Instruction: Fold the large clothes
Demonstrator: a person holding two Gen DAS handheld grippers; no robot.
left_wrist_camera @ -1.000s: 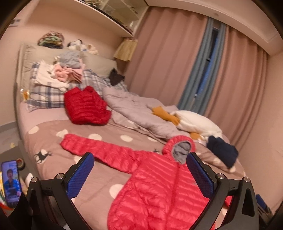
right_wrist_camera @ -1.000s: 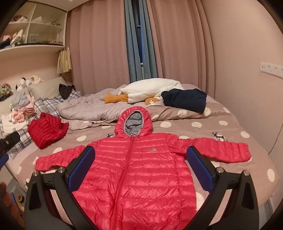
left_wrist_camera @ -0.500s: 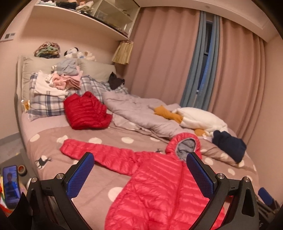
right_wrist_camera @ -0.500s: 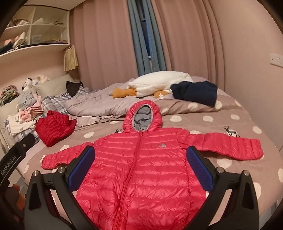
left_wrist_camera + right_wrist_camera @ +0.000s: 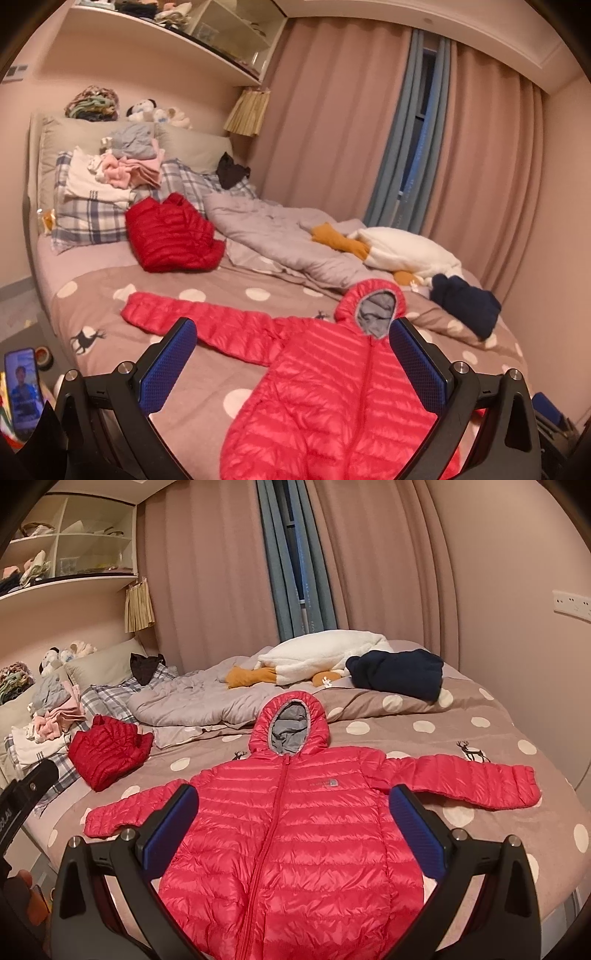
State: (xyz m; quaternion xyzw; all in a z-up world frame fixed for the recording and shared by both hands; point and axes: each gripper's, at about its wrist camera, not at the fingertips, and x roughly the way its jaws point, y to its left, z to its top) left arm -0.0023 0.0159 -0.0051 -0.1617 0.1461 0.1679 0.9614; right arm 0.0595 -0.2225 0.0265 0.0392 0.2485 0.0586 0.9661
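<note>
The bed (image 5: 491,738), under a taupe polka-dot cover with deer prints, carried a pink hooded down jacket (image 5: 295,834) spread flat, zipped, sleeves out. Beyond it lay a folded red down jacket (image 5: 109,751), a crumpled grey quilt (image 5: 195,701), a white plush goose (image 5: 325,657) and a navy garment (image 5: 399,672).

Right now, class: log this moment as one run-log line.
stage: pre-fold | pink hooded jacket: flat on bed, zipped, sleeves spread | left tongs: open, empty | right tongs: open, empty

Chest logo on red jacket (image 5: 295,849) too small to read.
</note>
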